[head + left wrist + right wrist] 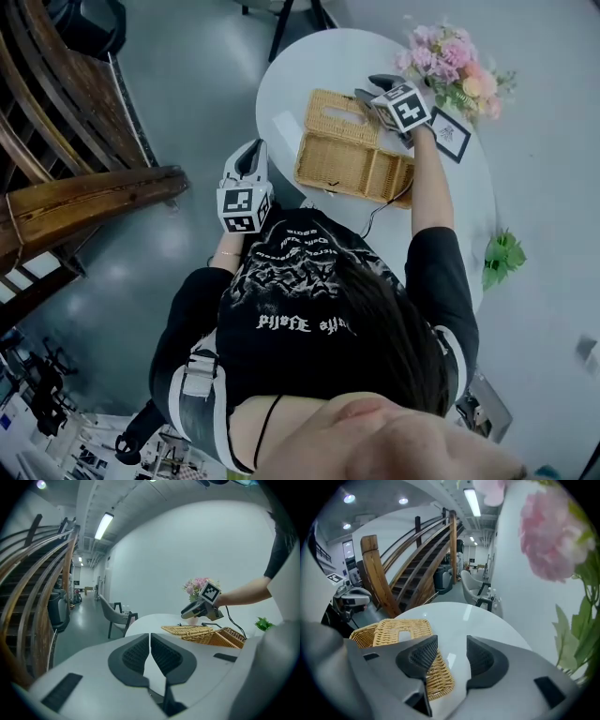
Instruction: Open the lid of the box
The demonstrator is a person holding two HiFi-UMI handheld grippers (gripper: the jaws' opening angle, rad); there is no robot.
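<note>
One round table (291,84) near wooden stairs (84,197); right hand-held gripper (451,644) open, left hand-held gripper (150,638) seemingly closed.

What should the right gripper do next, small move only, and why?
Probably just lift the right gripper up and away from the lid. The lid already lies folded back on the table beside the open box, and the jaws stand apart over it with nothing held between them, so no grip seems left to make.
</note>
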